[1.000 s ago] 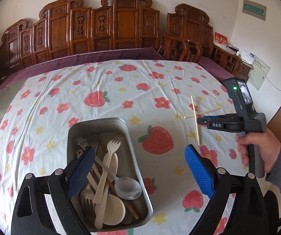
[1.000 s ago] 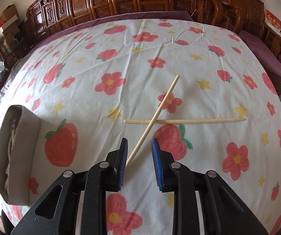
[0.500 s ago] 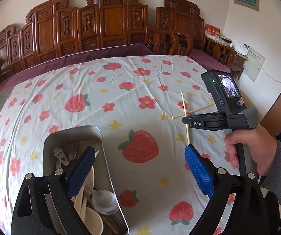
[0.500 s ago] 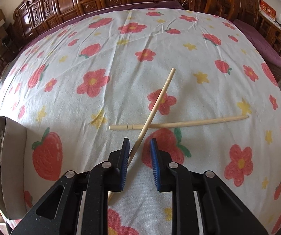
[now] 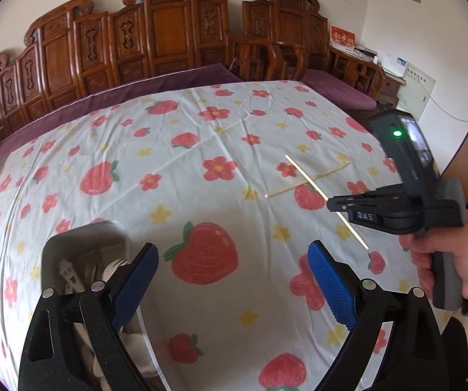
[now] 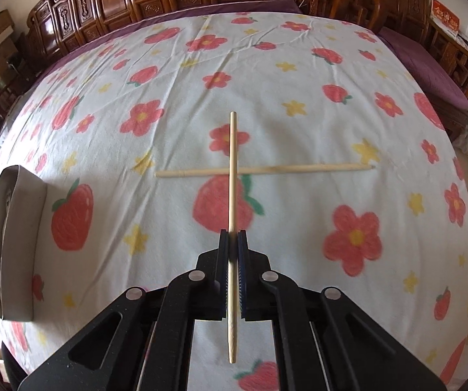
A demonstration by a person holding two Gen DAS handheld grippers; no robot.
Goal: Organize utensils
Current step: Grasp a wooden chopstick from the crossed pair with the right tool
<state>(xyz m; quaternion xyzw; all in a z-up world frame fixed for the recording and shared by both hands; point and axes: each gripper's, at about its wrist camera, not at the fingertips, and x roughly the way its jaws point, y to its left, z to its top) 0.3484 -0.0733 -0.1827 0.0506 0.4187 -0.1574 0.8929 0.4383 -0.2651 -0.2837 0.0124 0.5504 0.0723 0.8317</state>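
The right tool (image 6: 233, 238) has its blue-padded fingers pinched tight on a pale wooden chopstick (image 6: 232, 176), which points straight ahead and crosses above a second pale wooden chopstick (image 6: 266, 170) lying flat on the white bench cloth printed with strawberries and flowers (image 6: 175, 52). The left tool (image 5: 234, 280) hovers with its blue pads spread wide and nothing between them, just beside the grey metal rectangular tray (image 5: 80, 238) that holds pale forks and spoons (image 5: 71, 273). That tray sits well apart from the crossed chopsticks, off to their left.
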